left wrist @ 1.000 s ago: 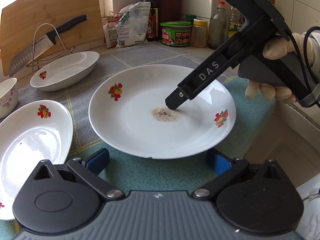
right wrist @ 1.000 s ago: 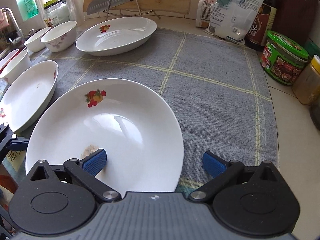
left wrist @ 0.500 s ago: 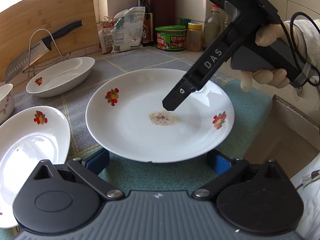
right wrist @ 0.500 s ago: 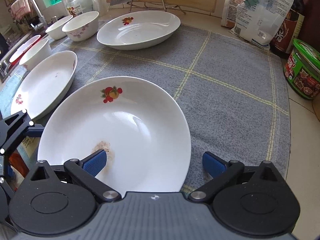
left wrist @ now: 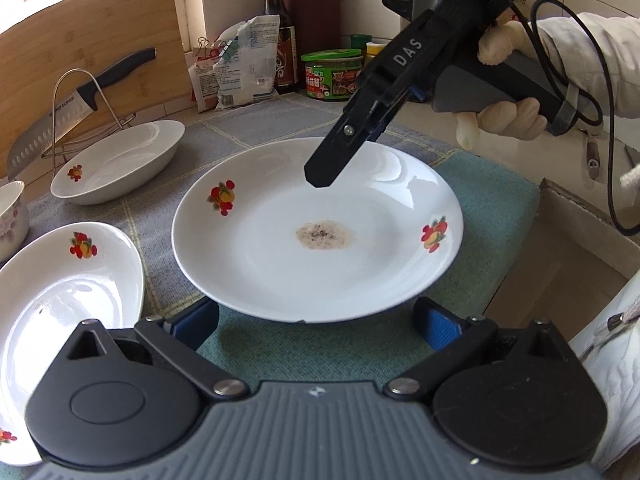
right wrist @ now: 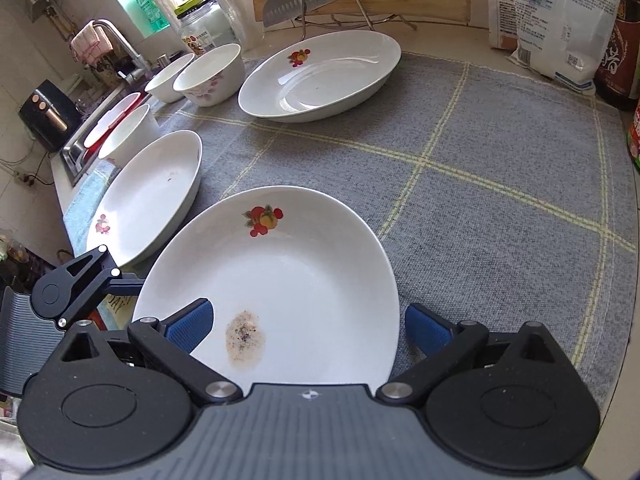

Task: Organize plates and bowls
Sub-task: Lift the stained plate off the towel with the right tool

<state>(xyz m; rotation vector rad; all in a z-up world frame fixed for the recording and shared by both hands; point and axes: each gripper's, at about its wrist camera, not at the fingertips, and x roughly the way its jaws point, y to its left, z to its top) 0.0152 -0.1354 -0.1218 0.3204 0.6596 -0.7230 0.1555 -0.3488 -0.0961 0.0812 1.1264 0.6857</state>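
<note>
A round white plate (left wrist: 256,256) with fruit prints and a brownish stain (left wrist: 324,235) at its middle lies on the cloth. My left gripper (left wrist: 316,326) is open at the plate's near rim, one blue pad on either side. In the right wrist view the same plate (right wrist: 304,264) fills the foreground. My right gripper (right wrist: 308,328) is open above it, its left pad over the plate near the stain. From the left wrist view one of its fingers (left wrist: 326,164) hangs clear above the plate's far half.
Oval white dishes sit at the left (left wrist: 60,300) and at the back (left wrist: 120,160), with several bowls (right wrist: 212,74) beyond near the sink (right wrist: 74,156). A knife on a wire rack (left wrist: 76,108), bags, jars and bottles line the wall. The counter edge drops off at the right.
My right gripper has lifted from the stain at the plate's middle and drawn back towards the plate's far side. Both views now sit a little higher and further back.
</note>
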